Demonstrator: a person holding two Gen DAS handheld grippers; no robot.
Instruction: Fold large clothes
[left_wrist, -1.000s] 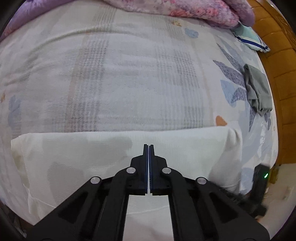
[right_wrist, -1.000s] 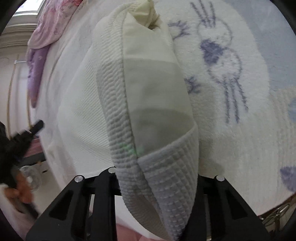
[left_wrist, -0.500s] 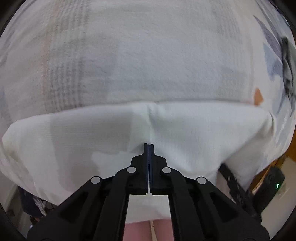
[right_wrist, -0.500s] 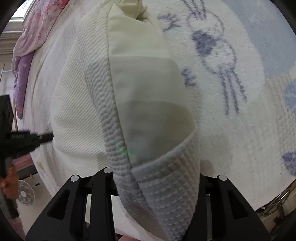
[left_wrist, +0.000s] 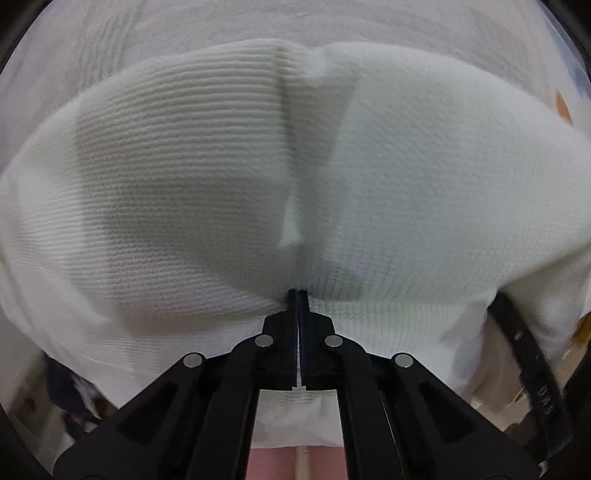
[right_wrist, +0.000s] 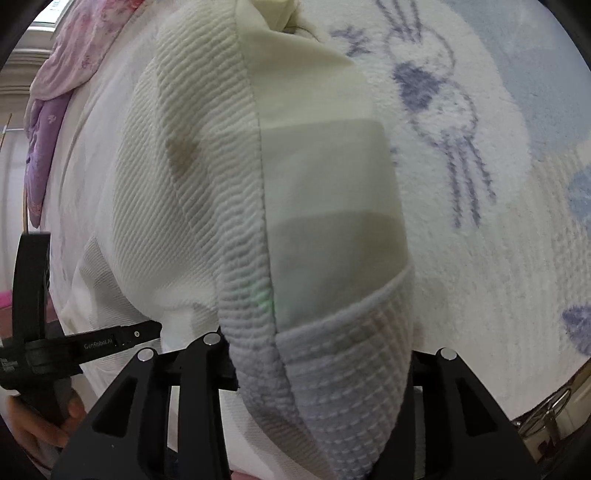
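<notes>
A large white waffle-knit garment (left_wrist: 406, 166) fills the left wrist view, bulging up over the bed. My left gripper (left_wrist: 298, 295) is shut, its tips pressed into a vertical crease of the fabric. In the right wrist view my right gripper (right_wrist: 317, 354) is shut on a thick folded edge of the same garment (right_wrist: 325, 229), which drapes over and hides its fingertips. The left gripper (right_wrist: 122, 338) shows at the left of that view, against the cloth.
The bed's pale fleece blanket with a rabbit print (right_wrist: 480, 147) lies under the garment. A pink and purple quilt (right_wrist: 48, 122) is bunched at the far end. Metal hangers (right_wrist: 554, 406) sit at the lower right.
The left gripper has moved forward and down into the garment, which now fills its view and bulges upward. The right gripper keeps its hold and has drawn a little closer to the cloth.
</notes>
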